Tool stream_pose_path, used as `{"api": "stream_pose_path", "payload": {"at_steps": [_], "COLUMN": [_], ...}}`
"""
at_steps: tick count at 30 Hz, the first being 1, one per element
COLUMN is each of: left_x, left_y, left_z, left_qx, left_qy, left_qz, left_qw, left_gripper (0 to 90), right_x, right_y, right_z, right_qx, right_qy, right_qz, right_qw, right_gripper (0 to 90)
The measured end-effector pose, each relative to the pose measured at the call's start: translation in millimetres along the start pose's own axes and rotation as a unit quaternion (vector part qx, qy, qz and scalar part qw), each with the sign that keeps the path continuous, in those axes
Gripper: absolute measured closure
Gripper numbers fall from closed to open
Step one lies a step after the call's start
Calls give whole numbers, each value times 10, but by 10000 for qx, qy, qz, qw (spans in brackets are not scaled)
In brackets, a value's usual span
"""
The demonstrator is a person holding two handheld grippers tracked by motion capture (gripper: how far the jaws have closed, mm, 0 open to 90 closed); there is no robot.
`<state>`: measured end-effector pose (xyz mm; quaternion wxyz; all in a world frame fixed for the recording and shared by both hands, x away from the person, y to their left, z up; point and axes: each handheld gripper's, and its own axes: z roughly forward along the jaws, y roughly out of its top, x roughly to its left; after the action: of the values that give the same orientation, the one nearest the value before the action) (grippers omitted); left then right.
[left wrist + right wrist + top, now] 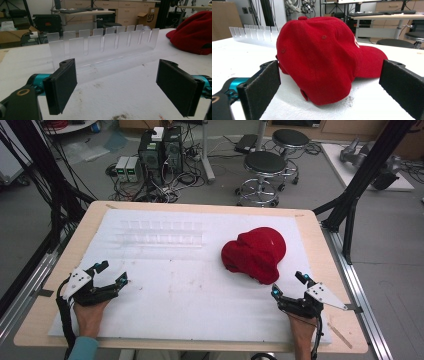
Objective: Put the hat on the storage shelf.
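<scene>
High view: red cap (255, 254) lies on the white mat (190, 295), right of centre, just ahead of the right gripper (289, 284) and apart from it. Long axis runs diagonally — crown toward the far right of the mat, the lower end toward the near edge; which end is the brim can't be told from up here. Right gripper view: cap (324, 57) sits close in front, crown up, brim sticking out to the right side of that view, back strap end low and nearest the camera. White mark on the front panel (357, 43), cut off by the curve, unreadable. Right claw wide, pads clear of the cloth, nothing held.

Left gripper (111, 273) rests at the near left of the mat, jaws wide and empty. Left gripper view: clear slotted rack (105, 47) stands ahead of it, long axis across the view, cap (195, 32) off to the right. Cardboard box (147, 18) in the background reads "SF" — nothing else legible.
</scene>
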<state>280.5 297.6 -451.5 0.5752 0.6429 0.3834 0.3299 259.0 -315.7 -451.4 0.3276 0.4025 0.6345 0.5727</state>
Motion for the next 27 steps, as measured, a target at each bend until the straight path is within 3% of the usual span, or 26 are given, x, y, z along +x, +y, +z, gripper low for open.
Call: {"api": "stream_pose_path", "payload": {"at_steps": [14,19,23,27], "left_x": [5,4,5,5], "left_y": [-1,0,0,0], "left_z": [-5,-5,-5,-5], "left_qx": [-10,-14,-10,-13], "left_qy": [-14,-22,-23,-24], "left_qz": [6,-6,4,-2], "left_qw": [10000,10000,10000,10000], "left_gripper": [168,169,168,168], "right_x": [-6,-34,-57,-101], "right_y": [16,38,119,283], "right_z": [30,53,72,132], "right_qx": [175,295,226,445], "right_qy": [21,109,126,262], "right_qz": [14,121,70,-80], "right_qw": [9998,9994,9996,9986], "right_gripper": [24,24,24,24]}}
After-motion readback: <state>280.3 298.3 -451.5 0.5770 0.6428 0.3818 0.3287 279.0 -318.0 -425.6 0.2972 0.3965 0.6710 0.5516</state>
